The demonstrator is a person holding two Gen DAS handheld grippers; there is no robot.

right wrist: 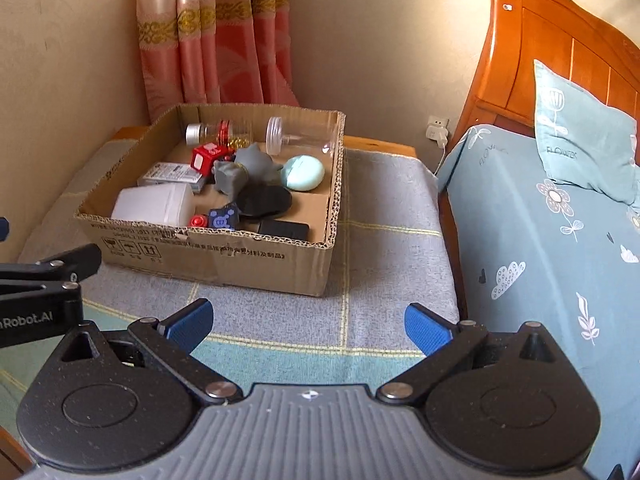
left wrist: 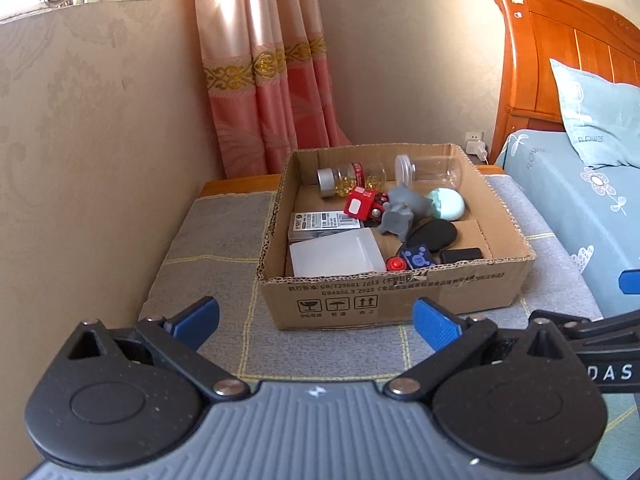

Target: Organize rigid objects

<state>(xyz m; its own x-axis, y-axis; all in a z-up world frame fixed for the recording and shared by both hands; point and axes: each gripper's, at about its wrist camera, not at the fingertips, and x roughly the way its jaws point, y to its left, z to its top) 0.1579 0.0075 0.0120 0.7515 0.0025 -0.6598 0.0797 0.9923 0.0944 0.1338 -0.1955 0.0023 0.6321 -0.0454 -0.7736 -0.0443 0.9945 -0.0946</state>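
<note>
A shallow cardboard box (left wrist: 460, 284) (right wrist: 256, 264) sits on a grey cloth-covered table. In it lie a grey toy figure (left wrist: 402, 210) (right wrist: 236, 174), a red cube (left wrist: 361, 205) (right wrist: 204, 159), a white plastic box (left wrist: 334, 256) (right wrist: 154, 204), a mint oval case (left wrist: 448, 208) (right wrist: 303, 172), a clear jar (left wrist: 434, 172) (right wrist: 304, 138), a jar of yellow capsules (left wrist: 352, 178), a black oval piece (left wrist: 432, 234) and a blue cube (left wrist: 416, 258) (right wrist: 225, 218). My left gripper (left wrist: 316, 322) is open and empty, short of the box. My right gripper (right wrist: 308, 326) is open and empty, near the box's right front corner.
A bed with a blue floral sheet (right wrist: 540, 240) and wooden headboard (right wrist: 540, 48) stands right of the table. A pink curtain (left wrist: 264, 80) hangs behind the box. A wall lies close on the left. A wall socket with a plug (right wrist: 438, 132) is behind the table.
</note>
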